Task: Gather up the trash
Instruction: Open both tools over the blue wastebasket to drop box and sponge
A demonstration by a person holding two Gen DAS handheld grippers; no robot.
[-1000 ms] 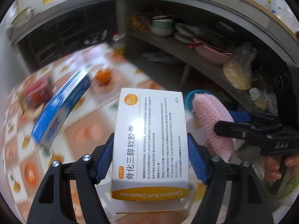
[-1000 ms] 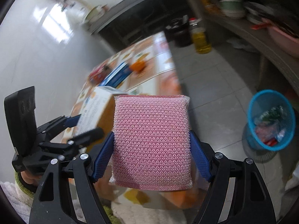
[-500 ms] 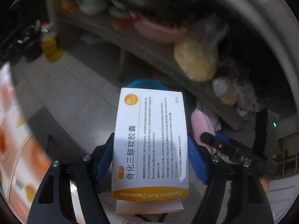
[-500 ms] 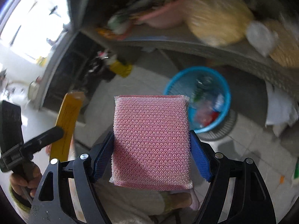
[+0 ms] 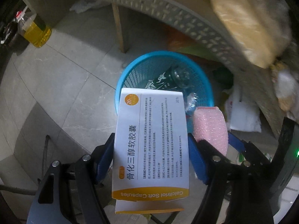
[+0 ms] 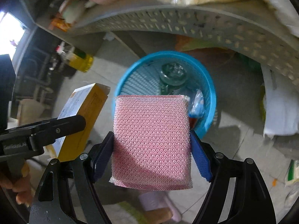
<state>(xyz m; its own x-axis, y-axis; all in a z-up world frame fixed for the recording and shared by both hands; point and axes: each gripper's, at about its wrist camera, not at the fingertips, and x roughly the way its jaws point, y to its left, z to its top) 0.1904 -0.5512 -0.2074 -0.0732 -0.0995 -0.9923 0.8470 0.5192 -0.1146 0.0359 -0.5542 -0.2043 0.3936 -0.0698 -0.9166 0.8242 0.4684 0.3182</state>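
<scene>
My left gripper (image 5: 150, 155) is shut on a white and orange capsule box (image 5: 151, 141) and holds it above the near rim of a blue mesh trash basket (image 5: 130, 69). My right gripper (image 6: 151, 149) is shut on a pink mesh sponge (image 6: 151, 140), also above the basket (image 6: 127, 78) near its front edge. The sponge (image 5: 211, 127) shows in the left wrist view to the right of the box. The box (image 6: 84, 115) shows at the left in the right wrist view. The basket holds a dark bottle (image 5: 168, 78) and wrappers.
A perforated grey shelf (image 5: 186, 22) with bagged goods overhangs the basket. A wooden leg (image 5: 119, 29) stands behind the basket. A yellow oil bottle (image 5: 35, 31) stands on the tiled floor at the left. White bags (image 6: 280, 112) lie to the basket's right.
Both grippers have swung away from the patterned table and down toward the floor. The blue basket has come closer and now lies right below the box and the sponge.
</scene>
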